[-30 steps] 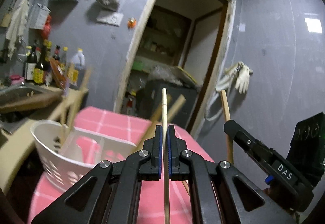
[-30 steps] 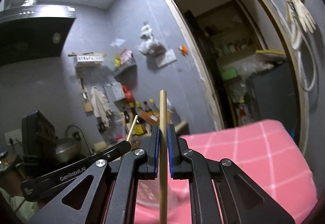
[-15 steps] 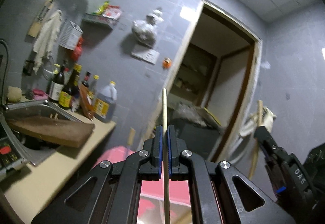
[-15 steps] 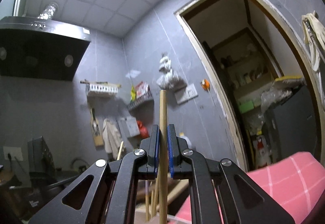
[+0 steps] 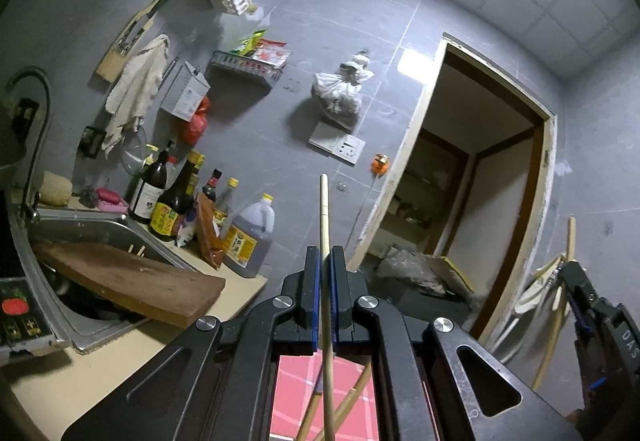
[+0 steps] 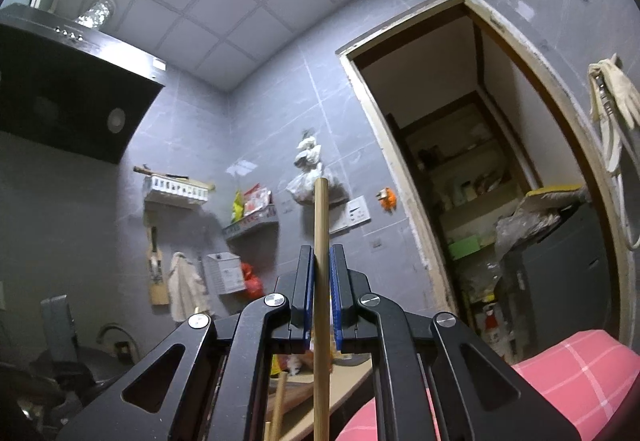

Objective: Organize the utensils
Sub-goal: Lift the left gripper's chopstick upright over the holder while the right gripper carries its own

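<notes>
Right gripper (image 6: 321,269) clamped on upright chopstick (image 6: 321,281), tip raised before grey wall (image 6: 272,113), range hood (image 6: 60,93) at left, doorway (image 6: 472,181) and pink cloth (image 6: 568,365) at right.

Both grippers raised, swung toward sink (image 5: 120,229); basket gone.

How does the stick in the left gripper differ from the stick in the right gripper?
The stick in the left gripper looks thin and pale, while the stick in the right gripper looks thicker and browner. The left stick narrows toward its tip; the right stick ends in a blunt, flat tip. Both are wooden, stand upright between blue pads, and stick out past the fingers. The left gripper and the right gripper are each shut on their stick.
</notes>
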{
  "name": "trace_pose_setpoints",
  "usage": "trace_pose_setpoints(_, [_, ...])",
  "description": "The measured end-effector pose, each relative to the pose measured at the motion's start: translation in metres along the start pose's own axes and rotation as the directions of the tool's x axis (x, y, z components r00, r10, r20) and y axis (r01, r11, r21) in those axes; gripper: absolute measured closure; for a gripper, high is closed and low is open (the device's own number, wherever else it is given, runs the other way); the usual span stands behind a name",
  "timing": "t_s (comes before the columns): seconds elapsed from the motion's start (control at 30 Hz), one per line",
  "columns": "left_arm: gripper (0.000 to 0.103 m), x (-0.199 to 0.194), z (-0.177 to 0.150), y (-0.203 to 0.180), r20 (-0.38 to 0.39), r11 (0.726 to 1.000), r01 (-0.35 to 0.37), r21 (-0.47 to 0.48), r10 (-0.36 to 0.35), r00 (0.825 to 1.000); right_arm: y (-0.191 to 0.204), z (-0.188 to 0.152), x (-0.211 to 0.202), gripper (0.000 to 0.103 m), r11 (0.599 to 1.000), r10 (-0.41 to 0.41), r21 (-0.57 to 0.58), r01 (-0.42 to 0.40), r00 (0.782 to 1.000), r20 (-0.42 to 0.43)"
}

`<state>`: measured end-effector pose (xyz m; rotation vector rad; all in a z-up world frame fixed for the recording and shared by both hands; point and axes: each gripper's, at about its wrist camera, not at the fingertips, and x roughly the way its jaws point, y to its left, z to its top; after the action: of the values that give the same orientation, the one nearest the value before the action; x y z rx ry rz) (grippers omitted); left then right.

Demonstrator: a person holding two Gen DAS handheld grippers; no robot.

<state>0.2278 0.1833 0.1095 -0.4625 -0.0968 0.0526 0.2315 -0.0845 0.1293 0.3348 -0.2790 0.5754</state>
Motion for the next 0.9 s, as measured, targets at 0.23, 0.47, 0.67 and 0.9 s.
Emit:
trace_pose_setpoints(0.23, [0.101,0.003,-0.020,-0.001,0.010,1.000,-0.023,0.014,0.023,1.000,0.004,-0.013,-0.002,0.097,0.996,-0.043,-0.072,0.046,0.998,0.037])
trace_pose_setpoints(0.47, [0.101,0.005,-0.034,0.001,-0.007,0.999,-0.028,0.026,0.028,1.000,0.004,-0.023,-0.001,0.097,0.996,-0.043,-0.075,0.045,0.999,0.029])
trace_pose_setpoints(0.67, [0.101,0.004,-0.044,0.000,-0.020,0.998,-0.025,0.052,0.026,0.999,0.002,-0.033,0.000,0.097,0.997,-0.038,-0.062,0.038,0.999,0.008])
trace_pose_setpoints(0.9, [0.101,0.003,-0.056,-0.003,-0.018,0.997,-0.027,0.076,0.028,0.999,0.002,-0.039,-0.001,0.097,0.997,-0.038,-0.066,0.038,0.999,0.001])
